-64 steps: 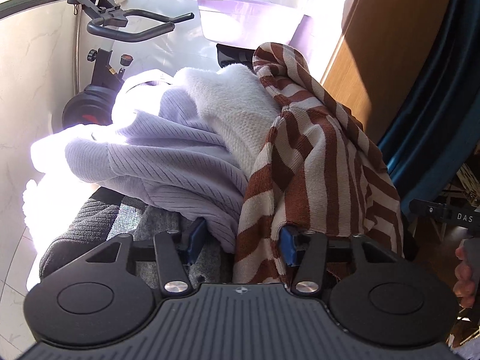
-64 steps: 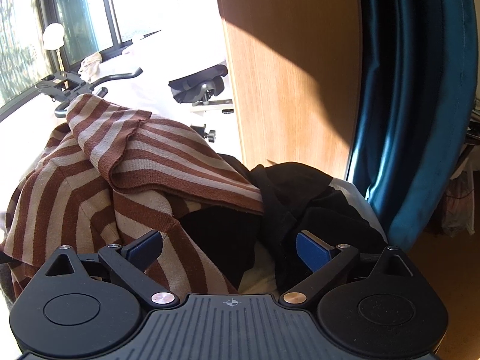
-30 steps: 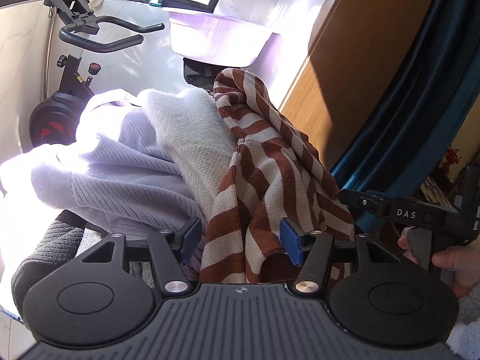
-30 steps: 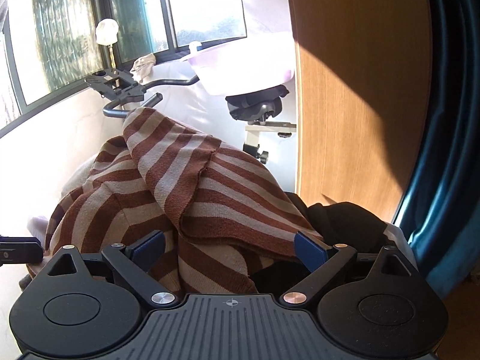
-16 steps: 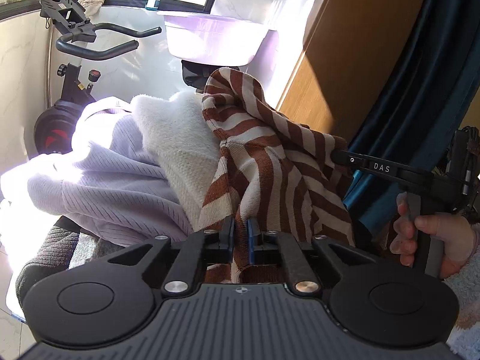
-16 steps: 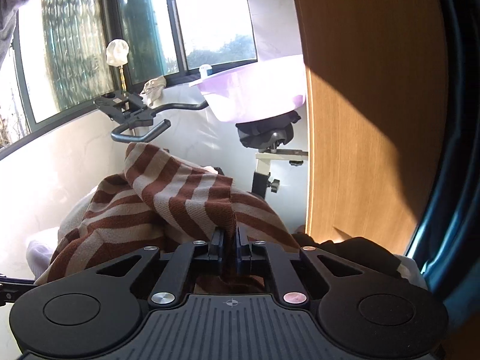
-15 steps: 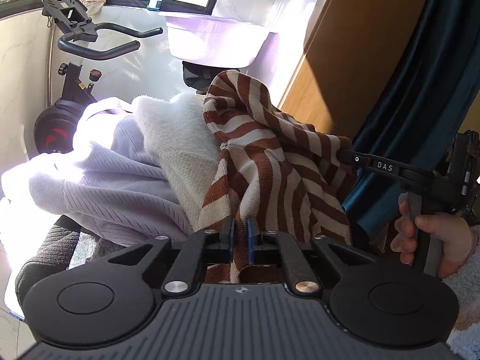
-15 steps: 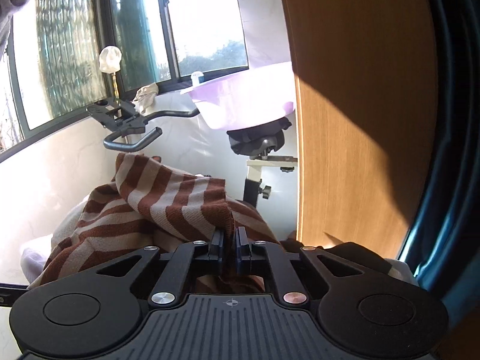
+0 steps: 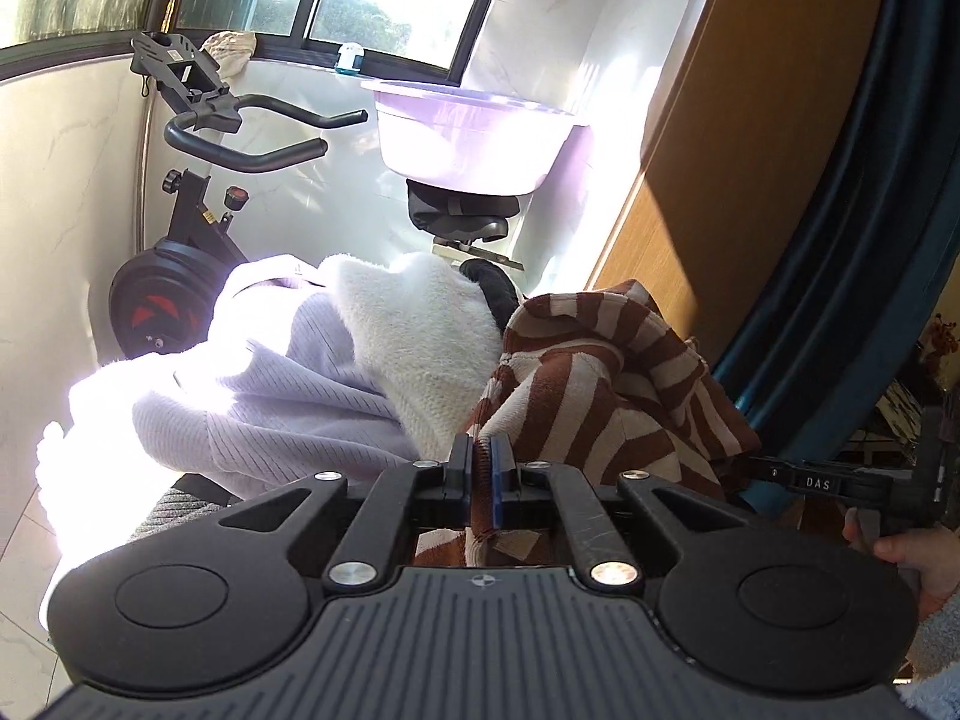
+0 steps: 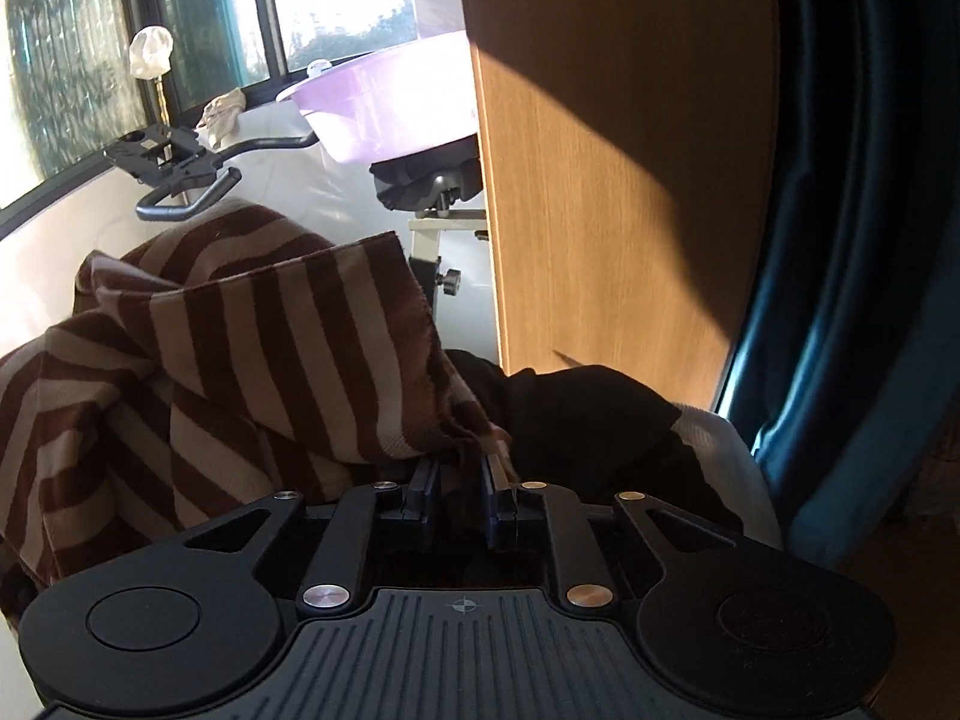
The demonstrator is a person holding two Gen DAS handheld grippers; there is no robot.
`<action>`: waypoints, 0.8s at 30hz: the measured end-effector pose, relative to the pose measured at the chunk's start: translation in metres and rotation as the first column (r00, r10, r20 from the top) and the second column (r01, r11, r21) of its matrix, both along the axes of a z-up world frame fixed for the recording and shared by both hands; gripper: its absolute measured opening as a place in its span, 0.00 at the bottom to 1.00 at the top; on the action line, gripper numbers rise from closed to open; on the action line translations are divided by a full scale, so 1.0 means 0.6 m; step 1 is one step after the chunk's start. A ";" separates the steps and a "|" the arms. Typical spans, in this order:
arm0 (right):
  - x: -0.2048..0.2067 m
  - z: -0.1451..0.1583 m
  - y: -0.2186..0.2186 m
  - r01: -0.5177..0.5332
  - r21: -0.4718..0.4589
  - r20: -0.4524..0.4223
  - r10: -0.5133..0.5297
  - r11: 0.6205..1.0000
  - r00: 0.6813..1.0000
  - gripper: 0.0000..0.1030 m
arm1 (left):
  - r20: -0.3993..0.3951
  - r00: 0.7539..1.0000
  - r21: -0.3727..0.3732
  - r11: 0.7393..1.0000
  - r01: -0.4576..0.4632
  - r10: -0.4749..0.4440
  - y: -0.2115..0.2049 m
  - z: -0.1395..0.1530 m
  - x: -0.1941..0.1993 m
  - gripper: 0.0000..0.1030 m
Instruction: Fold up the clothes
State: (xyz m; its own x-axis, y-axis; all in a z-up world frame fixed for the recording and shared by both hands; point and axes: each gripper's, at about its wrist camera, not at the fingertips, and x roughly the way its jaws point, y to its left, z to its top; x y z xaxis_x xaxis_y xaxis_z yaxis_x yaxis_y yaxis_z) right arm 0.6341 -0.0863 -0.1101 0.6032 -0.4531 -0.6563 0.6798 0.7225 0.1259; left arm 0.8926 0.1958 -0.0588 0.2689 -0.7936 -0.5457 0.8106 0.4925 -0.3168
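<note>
While the left tongs (image 9: 478, 468) are pressed together on a fold of the brown-and-cream striped sweater (image 9: 606, 402), the garment lies heaped on a pile of clothes, just to the right of a fluffy white garment (image 9: 414, 330) in the left wrist view. Left of that white garment lies a ribbed lilac sweater (image 9: 288, 402), and past the striped sweater's far edge stands an exercise bike (image 9: 198, 228) with a lilac plastic basin (image 9: 468, 138) resting on its saddle. Right of the striped sweater rise a wooden panel (image 10: 606, 180) and a dark teal curtain (image 10: 852, 240).

The right tongs (image 10: 460, 495) sit at the sweater's near right corner, and their jaws are opening with a tuck of striped knit between them; whether the pads press it I cannot tell for sure, as shadow covers that spot. Just right of the sweater, touching it, lies a black garment (image 10: 588, 420). A hand (image 9: 912, 558) grips the right tool's handle.
</note>
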 end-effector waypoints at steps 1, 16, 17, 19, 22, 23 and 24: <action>-0.001 -0.004 0.015 -0.031 -0.009 -0.007 0.030 0.999 1.000 0.32 | -0.003 1.000 -0.003 1.000 -0.006 0.005 0.000 0.001 0.003 0.06; 0.067 -0.099 0.249 -0.443 -0.269 -0.309 0.359 0.855 0.881 0.73 | 0.019 1.000 0.017 1.000 0.003 -0.004 -0.013 -0.013 0.007 0.06; 0.070 -0.095 0.246 -0.436 -0.269 -0.307 0.353 0.859 0.884 0.58 | 0.015 1.000 0.007 1.000 -0.006 0.006 -0.009 -0.011 0.008 0.06; 0.061 -0.067 0.229 -0.396 -0.259 -0.231 0.341 0.881 0.911 0.35 | 0.002 1.000 -0.013 1.000 -0.023 0.023 0.002 -0.006 0.011 0.06; 0.032 -0.017 0.189 -0.333 -0.203 -0.071 0.326 0.921 0.943 0.06 | -0.004 0.999 -0.034 0.999 -0.041 0.041 0.024 0.003 0.015 0.06; 0.021 -0.001 0.177 -0.300 -0.198 -0.016 0.303 0.933 0.953 0.06 | 0.002 0.999 -0.040 0.998 -0.052 0.052 0.032 0.005 0.015 0.06; 0.011 0.016 0.162 -0.264 -0.188 0.039 0.275 0.946 0.961 0.06 | 0.006 0.998 -0.046 0.997 -0.063 0.064 0.041 0.008 0.015 0.06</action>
